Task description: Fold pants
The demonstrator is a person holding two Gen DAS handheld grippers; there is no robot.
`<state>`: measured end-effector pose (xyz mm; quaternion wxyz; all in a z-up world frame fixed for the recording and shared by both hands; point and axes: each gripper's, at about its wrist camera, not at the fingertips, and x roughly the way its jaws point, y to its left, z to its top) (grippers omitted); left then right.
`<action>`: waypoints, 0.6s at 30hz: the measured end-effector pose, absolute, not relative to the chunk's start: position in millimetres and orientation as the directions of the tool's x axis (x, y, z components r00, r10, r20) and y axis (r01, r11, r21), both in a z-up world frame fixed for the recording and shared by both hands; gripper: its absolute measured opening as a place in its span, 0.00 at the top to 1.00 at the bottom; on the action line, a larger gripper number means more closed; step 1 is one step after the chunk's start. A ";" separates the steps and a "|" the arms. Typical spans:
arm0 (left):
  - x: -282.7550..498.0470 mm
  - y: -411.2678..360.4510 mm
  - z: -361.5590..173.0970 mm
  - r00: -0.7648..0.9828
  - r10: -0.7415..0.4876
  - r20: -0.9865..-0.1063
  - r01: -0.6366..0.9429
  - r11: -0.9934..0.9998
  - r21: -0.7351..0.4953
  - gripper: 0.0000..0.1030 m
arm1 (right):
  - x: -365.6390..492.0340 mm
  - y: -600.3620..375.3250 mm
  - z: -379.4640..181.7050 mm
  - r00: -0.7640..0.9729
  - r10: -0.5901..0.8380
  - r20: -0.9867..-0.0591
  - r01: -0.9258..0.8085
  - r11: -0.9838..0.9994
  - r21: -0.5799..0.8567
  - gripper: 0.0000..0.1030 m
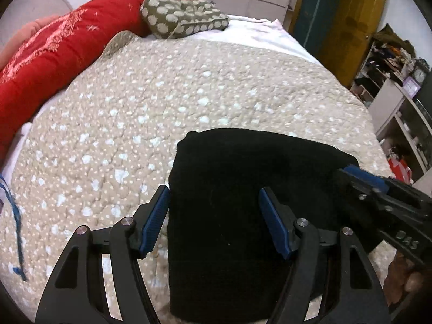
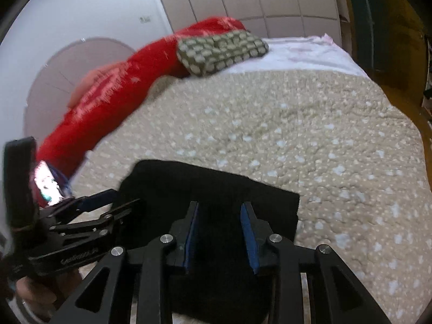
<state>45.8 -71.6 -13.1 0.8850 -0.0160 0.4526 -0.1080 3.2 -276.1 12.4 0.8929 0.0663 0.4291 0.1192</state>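
Note:
The black pants [image 1: 243, 189] lie folded into a compact rectangle on the beige spotted quilt [image 1: 162, 94]; they also show in the right wrist view [image 2: 216, 186]. My left gripper [image 1: 214, 199] is open above the pants' left part, its left finger over the left edge, holding nothing. My right gripper [image 2: 220, 213] is open with a narrower gap, over the pants' near part, empty. The right gripper shows in the left wrist view [image 1: 359, 175] at the pants' right corner. The left gripper shows at the left of the right wrist view [image 2: 108, 202].
A red blanket [image 1: 54, 54] lies along the bed's left side, with a green patterned pillow [image 1: 183, 16] at the head. Shelves with clutter [image 1: 399, 81] stand beyond the bed's right edge. A blue strap [image 1: 16, 216] lies at the left edge.

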 end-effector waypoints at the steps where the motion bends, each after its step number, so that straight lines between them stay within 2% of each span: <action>1: 47.6 -70.3 -15.1 0.568 -0.210 -0.796 0.172 0.976 -0.135 0.27 | 9.9 -276.3 4.5 0.589 0.257 -0.767 -0.140 0.966 0.216 0.71; 2: 49.7 -68.5 -16.6 0.567 -0.214 -0.795 0.164 0.976 -0.145 0.24 | 16.7 -276.2 -3.5 0.571 0.246 -0.783 -0.127 0.969 0.212 0.71; 8: 50.7 -67.8 -17.1 0.567 -0.210 -0.796 0.149 0.977 -0.152 0.24 | 25.1 -267.9 -3.4 0.566 0.201 -0.800 -0.148 0.979 0.141 0.71; 14: 50.6 -67.8 -17.2 0.568 -0.208 -0.796 0.142 0.978 -0.154 0.24 | -17.4 -267.9 26.5 0.583 0.240 -0.776 -0.201 0.968 0.149 0.71; 18: 48.5 -68.1 -17.7 0.572 -0.207 -0.794 0.141 0.978 -0.153 0.24 | -46.7 -264.2 19.6 0.567 0.204 -0.798 -0.214 0.972 0.096 0.70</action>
